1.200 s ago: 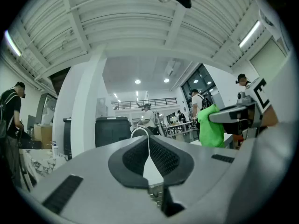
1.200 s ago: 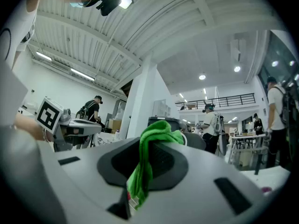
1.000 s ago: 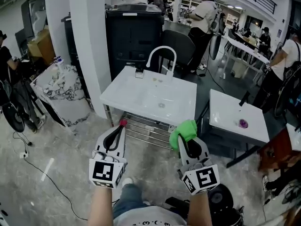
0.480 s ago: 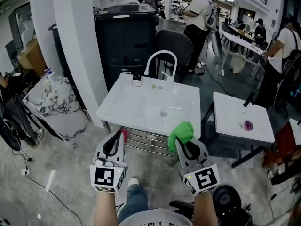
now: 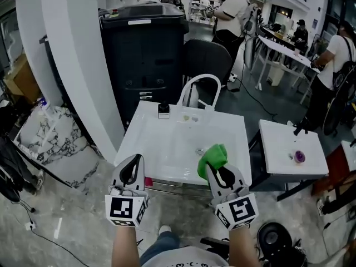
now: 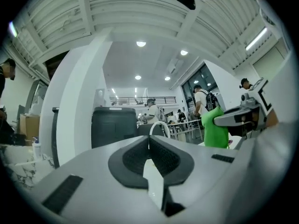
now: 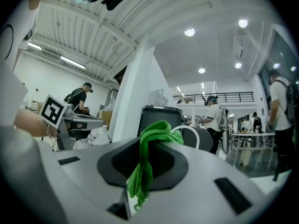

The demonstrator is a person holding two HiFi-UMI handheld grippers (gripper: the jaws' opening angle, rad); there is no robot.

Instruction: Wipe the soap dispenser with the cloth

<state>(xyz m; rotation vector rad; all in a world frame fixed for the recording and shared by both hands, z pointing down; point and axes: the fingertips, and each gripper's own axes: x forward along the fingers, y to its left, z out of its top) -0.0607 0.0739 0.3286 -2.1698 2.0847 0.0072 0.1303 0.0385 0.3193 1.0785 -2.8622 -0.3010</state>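
Workshop with a grey concrete floor. A white rectangular sink basin (image 5: pixel 167 143) sits directly ahead of you, with a white arched faucet (image 5: pixel 198 83) at its back edge. A small dark-and-white soap dispenser (image 5: pixel 163 111) stands upright on the back rim, just left of the faucet base and well apart from both tools.

Your left gripper (image 5: pixel 135 159) hovers over the near left corner of the basin. Its jaws are pressed together with nothing between them.

Your right gripper (image 5: pixel 217 170) is alongside, over the near right edge. Its jaws are clamped on a bright green crumpled cloth (image 5: pixel 213 157), which bunches above the tips and hangs a tail below them in the right gripper view. The cloth is not touching the dispenser.

A large black lidded bin (image 5: pixel 143 49) stands behind the sink, with a white column (image 5: pixel 78 65) to its left.
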